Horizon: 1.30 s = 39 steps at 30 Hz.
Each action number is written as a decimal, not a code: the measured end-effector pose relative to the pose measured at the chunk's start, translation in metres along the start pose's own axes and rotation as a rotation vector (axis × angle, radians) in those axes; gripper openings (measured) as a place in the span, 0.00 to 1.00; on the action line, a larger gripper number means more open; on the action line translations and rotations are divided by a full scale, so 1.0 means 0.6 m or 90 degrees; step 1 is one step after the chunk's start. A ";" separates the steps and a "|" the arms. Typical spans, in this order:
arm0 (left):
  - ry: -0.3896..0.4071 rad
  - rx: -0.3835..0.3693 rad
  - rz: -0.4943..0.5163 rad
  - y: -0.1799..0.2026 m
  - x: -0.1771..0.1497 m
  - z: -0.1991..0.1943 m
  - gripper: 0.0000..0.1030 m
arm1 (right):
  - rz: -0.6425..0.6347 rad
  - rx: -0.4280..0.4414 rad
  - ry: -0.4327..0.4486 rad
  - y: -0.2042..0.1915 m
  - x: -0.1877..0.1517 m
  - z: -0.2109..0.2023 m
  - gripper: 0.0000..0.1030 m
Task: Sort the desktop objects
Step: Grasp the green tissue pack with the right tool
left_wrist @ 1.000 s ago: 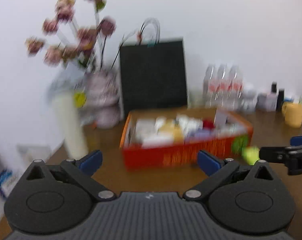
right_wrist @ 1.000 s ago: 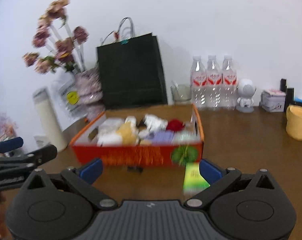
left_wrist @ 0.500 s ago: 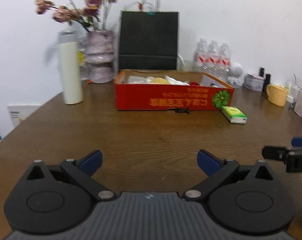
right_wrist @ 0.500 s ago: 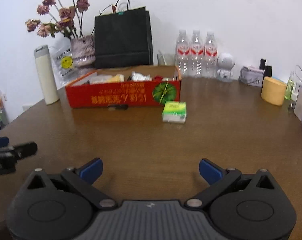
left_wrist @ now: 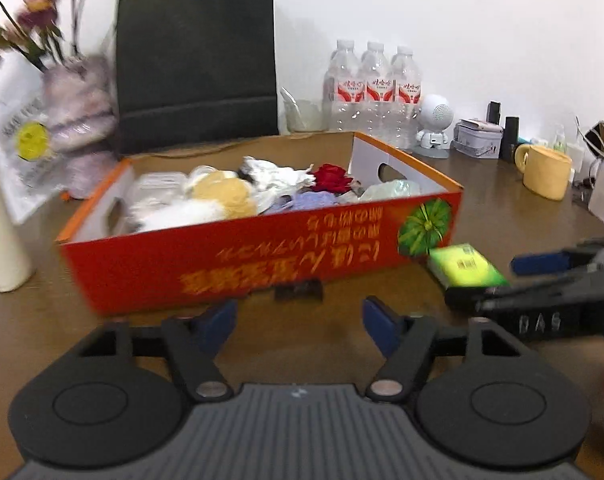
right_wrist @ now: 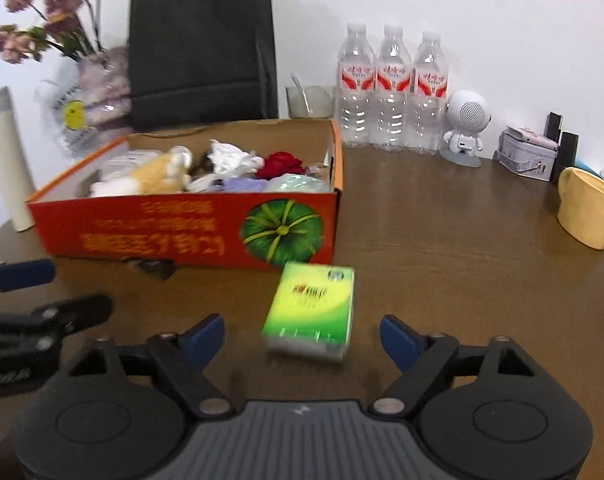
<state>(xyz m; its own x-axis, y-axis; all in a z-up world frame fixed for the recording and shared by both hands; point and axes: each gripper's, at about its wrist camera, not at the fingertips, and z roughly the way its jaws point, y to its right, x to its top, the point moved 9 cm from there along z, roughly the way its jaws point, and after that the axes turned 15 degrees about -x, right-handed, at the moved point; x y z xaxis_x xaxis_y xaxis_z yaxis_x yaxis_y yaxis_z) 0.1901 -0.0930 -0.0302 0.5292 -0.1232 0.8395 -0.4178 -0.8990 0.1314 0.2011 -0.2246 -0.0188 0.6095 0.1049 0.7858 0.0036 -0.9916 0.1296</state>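
Note:
A green tissue pack (right_wrist: 311, 308) lies on the brown table just in front of my open right gripper (right_wrist: 302, 338), between its blue fingertips but untouched. It also shows in the left wrist view (left_wrist: 465, 266) beside the red box's corner. The red cardboard box (left_wrist: 262, 264) holds several soft items and shows in the right wrist view (right_wrist: 182, 228) too. A small black object (left_wrist: 298, 290) lies against the box's front. My left gripper (left_wrist: 300, 320) is open and empty, just short of it. The right gripper (left_wrist: 541, 276) shows at the right of the left wrist view.
A black paper bag (right_wrist: 202, 48), a flower vase (right_wrist: 98, 84), a white tumbler (right_wrist: 2, 156) and three water bottles (right_wrist: 391, 88) stand behind the box. A white robot figure (right_wrist: 463, 128), a tin (right_wrist: 527, 152) and a yellow mug (right_wrist: 585, 212) stand at the right.
Both grippers have moved forward toward the box after pulling back half a second ago. The tissue pack now lies between the right gripper's fingertips. Both stay open.

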 end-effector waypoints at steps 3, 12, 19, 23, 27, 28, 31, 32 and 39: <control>-0.032 0.003 -0.022 -0.016 0.006 0.043 0.58 | 0.000 0.008 -0.011 -0.006 0.003 0.023 0.46; -0.042 -0.020 -0.039 -0.013 0.004 0.082 0.64 | -0.034 0.040 -0.001 -0.018 -0.008 0.018 0.44; -0.049 0.032 -0.033 -0.008 0.005 0.088 0.34 | -0.049 0.058 0.007 -0.029 -0.010 0.012 0.44; -0.053 0.052 -0.039 -0.007 0.007 0.089 0.24 | -0.051 0.060 0.006 -0.035 -0.016 0.003 0.44; -0.054 0.061 -0.015 0.001 0.004 0.088 0.18 | -0.053 0.066 0.006 -0.037 -0.015 0.002 0.44; -0.053 0.063 -0.009 0.002 0.003 0.087 0.17 | -0.054 0.068 0.006 -0.038 -0.015 0.001 0.44; -0.051 0.064 0.003 0.009 -0.004 0.079 0.12 | -0.055 0.075 0.005 -0.039 -0.015 -0.001 0.44; -0.051 0.062 0.005 0.011 -0.006 0.075 0.11 | -0.055 0.081 0.004 -0.040 -0.016 -0.002 0.44; -0.045 0.036 -0.033 0.023 -0.043 0.011 0.09 | -0.065 0.092 0.004 -0.057 -0.033 -0.030 0.44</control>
<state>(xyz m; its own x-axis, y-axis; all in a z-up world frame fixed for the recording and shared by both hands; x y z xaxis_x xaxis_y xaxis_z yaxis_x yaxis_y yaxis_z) 0.1753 -0.1051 -0.0534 0.6004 -0.1035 0.7930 -0.3470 -0.9271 0.1417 0.1744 -0.1911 -0.0277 0.5957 0.2061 0.7763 0.1793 -0.9762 0.1216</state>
